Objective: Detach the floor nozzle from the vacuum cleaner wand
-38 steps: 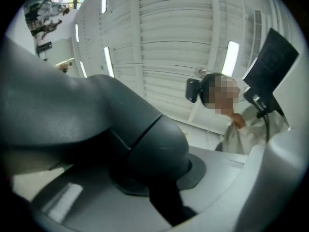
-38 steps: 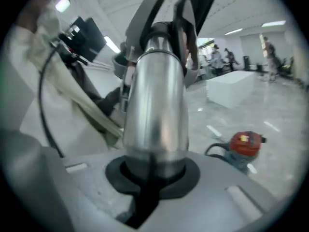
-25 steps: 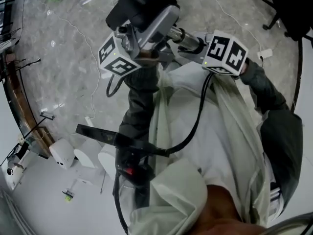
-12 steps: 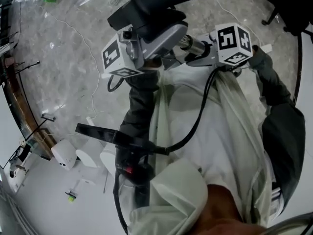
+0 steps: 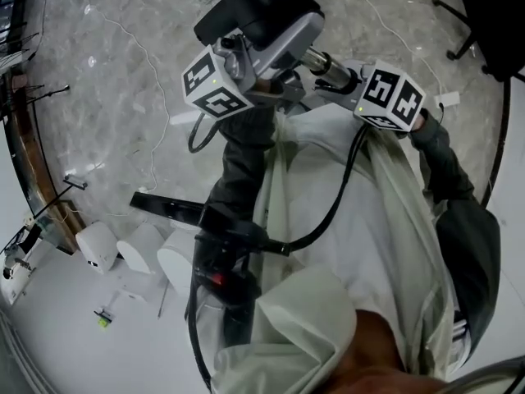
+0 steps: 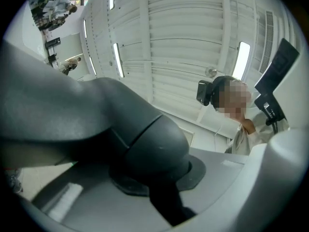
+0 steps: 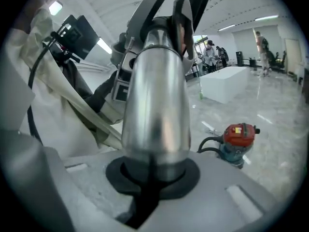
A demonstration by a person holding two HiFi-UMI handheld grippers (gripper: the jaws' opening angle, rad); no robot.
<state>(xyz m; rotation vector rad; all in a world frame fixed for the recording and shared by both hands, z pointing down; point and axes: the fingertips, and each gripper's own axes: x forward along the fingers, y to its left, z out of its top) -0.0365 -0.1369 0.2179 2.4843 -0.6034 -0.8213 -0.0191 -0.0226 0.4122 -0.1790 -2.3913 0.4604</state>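
In the head view the vacuum's dark floor nozzle (image 5: 254,11) and its grey neck (image 5: 283,43) are held up in front of a person in a pale coat. The shiny metal wand (image 5: 330,71) runs from the neck to the right. My left gripper (image 5: 258,76), with its marker cube, is shut on the nozzle neck. The left gripper view shows that dark grey neck (image 6: 145,149) filling the gap of the left gripper (image 6: 154,182). My right gripper (image 5: 349,84) is shut on the wand; the wand (image 7: 154,105) stands between the jaws of the right gripper (image 7: 154,175).
A red and teal power tool (image 7: 236,141) lies on the marble floor. White rounded objects (image 5: 98,245) and loose cables (image 5: 152,138) lie at the left, an office chair (image 5: 484,15) at the upper right. A black cable (image 5: 328,208) hangs across the coat. People stand far off (image 7: 260,47).
Both grippers keep their grips. The nozzle, wand and grippers have shifted only slightly to the right in the head view.
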